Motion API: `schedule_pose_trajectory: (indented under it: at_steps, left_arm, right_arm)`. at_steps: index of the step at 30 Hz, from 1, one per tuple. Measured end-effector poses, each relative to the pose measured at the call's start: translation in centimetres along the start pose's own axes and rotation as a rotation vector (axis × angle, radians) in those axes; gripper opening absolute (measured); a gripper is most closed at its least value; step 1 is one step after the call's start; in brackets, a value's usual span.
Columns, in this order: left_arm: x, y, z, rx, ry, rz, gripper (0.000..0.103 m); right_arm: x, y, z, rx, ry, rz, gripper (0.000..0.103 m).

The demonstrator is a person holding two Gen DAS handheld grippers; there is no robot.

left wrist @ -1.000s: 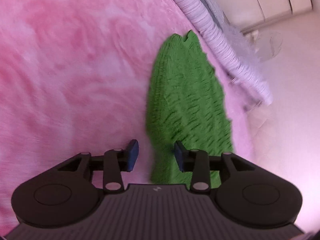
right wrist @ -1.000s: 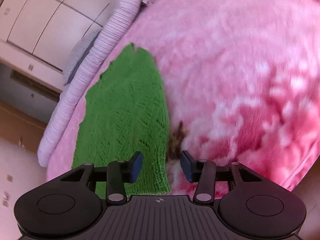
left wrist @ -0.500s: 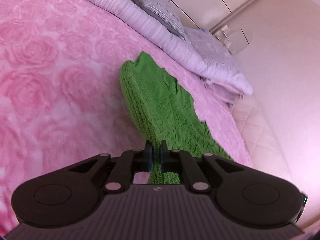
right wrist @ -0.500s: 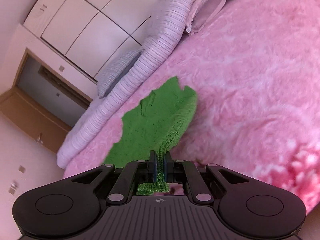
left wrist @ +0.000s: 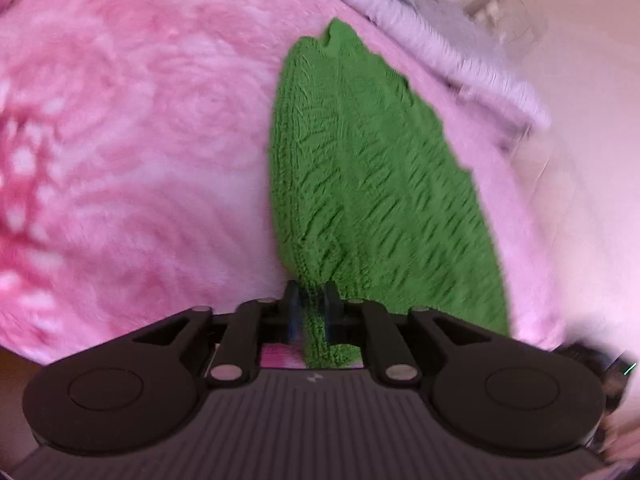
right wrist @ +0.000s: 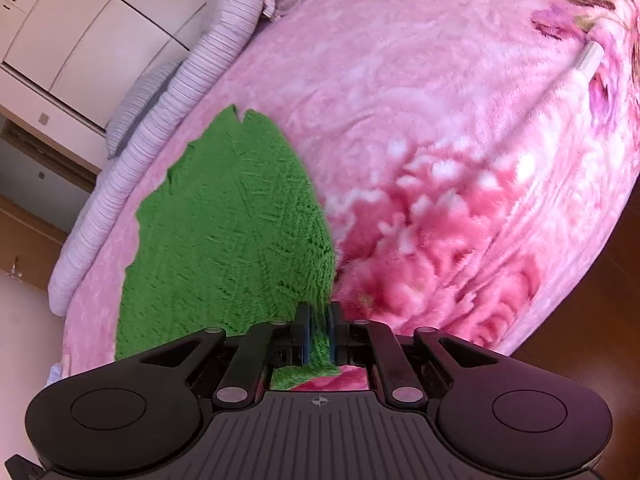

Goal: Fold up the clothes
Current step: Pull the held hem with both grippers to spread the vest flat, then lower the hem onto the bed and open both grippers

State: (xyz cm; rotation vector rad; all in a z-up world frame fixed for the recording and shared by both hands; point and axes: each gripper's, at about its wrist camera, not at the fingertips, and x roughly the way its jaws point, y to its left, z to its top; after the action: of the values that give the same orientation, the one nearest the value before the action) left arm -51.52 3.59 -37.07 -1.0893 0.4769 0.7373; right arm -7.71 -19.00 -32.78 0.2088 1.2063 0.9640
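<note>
Left gripper (left wrist: 310,304) clamped on the near edge of the green knit garment (left wrist: 372,184); right gripper (right wrist: 319,334) likewise. Garment on the pink blanket (right wrist: 440,140), long axis toward twelve o'clock, equally near both.

I see a green sweater (left wrist: 372,184) of chunky, rough knit lying on a pink blanket (right wrist: 420,128) with a soft, fuzzy plush pile. My left gripper (left wrist: 309,308) and right gripper (right wrist: 319,334) look like matt black plastic with ribbed bodies. Behind them, a lilac quilt (right wrist: 160,120) shows ridged cloth and the cabinets (right wrist: 80,20) look smooth.
</note>
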Motion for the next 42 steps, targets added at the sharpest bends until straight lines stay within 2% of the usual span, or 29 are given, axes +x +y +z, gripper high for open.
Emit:
schedule_pose_trajectory:
  at_steps: [1, 2, 3, 4, 5, 7, 9, 10, 11, 12, 13, 16, 17, 19, 20, 21, 23, 25, 28, 33, 39, 41, 42]
  left_arm:
    - [-0.1, 0.5, 0.1, -0.039, -0.008, -0.025, 0.010]
    - [-0.3, 0.8, 0.3, -0.073, -0.025, -0.033, 0.013]
    - [-0.1, 0.7, 0.3, -0.067, -0.025, -0.029, 0.016]
    - [0.1, 0.6, 0.4, -0.059, -0.024, -0.024, 0.021]
    - [0.3, 0.5, 0.5, -0.052, -0.024, -0.020, 0.023]
    - [0.7, 0.2, 0.6, -0.037, -0.023, -0.011, 0.022]
    - [1.0, -0.1, 0.7, -0.021, -0.022, -0.003, 0.012]
    - [1.2, -0.2, 0.8, -0.014, -0.021, 0.002, 0.005]
    - [1.4, -0.3, 0.9, -0.006, -0.021, 0.006, 0.005]
    - [1.6, -0.4, 1.0, 0.001, -0.020, 0.010, 0.005]
    - [1.8, -0.6, 1.0, 0.009, -0.020, 0.015, 0.004]
    - [0.0, -2.1, 0.9, 0.162, -0.039, 0.052, 0.007]
    - [0.3, -2.3, 0.9, 0.216, -0.008, 0.099, 0.008]
    - [0.6, -2.2, 1.0, 0.251, 0.029, 0.183, 0.008]
    - [0.7, -2.1, 1.1, 0.268, 0.048, 0.226, 0.007]
    - [0.0, -2.3, 1.6, 0.280, 0.028, 0.243, 0.006]
    - [-1.4, -2.9, 2.7, 0.309, -0.023, 0.277, 0.005]
    - [-2.0, -3.8, 4.6, 0.339, -0.075, 0.281, 0.005]
    - [0.2, -5.7, 7.6, 0.406, -0.072, 0.239, 0.005]
    - [8.8, -10.6, 11.0, 0.510, 0.009, 0.124, 0.006]
    - [18.4, -13.5, 12.3, 0.599, 0.080, 0.090, 0.006]
    - [21.6, -14.4, 12.8, 0.629, 0.104, 0.078, 0.006]
    - [22.3, -14.3, 13.0, 0.641, 0.085, 0.083, 0.006]
  right_arm:
    - [-0.2, 0.0, 0.1, -0.005, -0.019, 0.001, 0.019]
    - [-0.5, -0.1, 0.2, -0.010, -0.039, 0.002, 0.031]
    - [-0.7, -0.1, 0.3, -0.015, -0.059, 0.003, 0.045]
    - [-0.9, -0.1, 0.5, -0.019, -0.078, 0.003, 0.050]
    - [-0.7, -0.1, 0.6, -0.020, -0.081, 0.010, 0.053]
    - [0.2, -0.1, 0.7, -0.020, -0.064, 0.020, 0.054]
    - [1.5, 0.1, 0.5, -0.031, -0.026, 0.029, 0.053]
    - [2.0, 0.3, 0.2, -0.043, -0.009, 0.036, 0.050]
    - [2.3, 0.7, -0.1, -0.083, -0.009, 0.014, 0.015]
    - [2.5, 1.2, -0.5, -0.126, -0.009, -0.011, 0.006]
    - [2.4, 1.6, -0.7, -0.167, -0.017, -0.060, 0.005]
    - [0.6, 1.3, -0.4, -0.160, -0.060, -0.088, 0.004]
    - [0.6, 1.3, -0.3, -0.179, -0.039, -0.102, 0.005]
    - [0.8, 1.2, -0.1, -0.222, 0.008, -0.132, 0.006]
    - [1.3, 1.3, 0.1, -0.262, 0.065, -0.208, 0.006]
    - [1.4, 1.4, 0.4, -0.289, 0.073, -0.273, 0.006]
    - [0.1, 1.7, 1.5, -0.310, -0.026, -0.346, 0.006]
    - [-1.0, 2.5, 2.9, -0.328, -0.110, -0.278, 0.006]
    - [0.3, 5.5, 5.3, -0.414, -0.130, -0.105, 0.006]
    - [8.5, 11.6, 7.1, -0.629, -0.046, -0.011, 0.006]
    - [18.1, 17.0, 7.2, -0.823, 0.009, 0.114, 0.006]
    - [21.1, 17.1, 7.6, -0.829, 0.031, 0.160, 0.006]
    - [22.3, 16.9, 7.9, -0.827, 0.041, 0.157, 0.006]
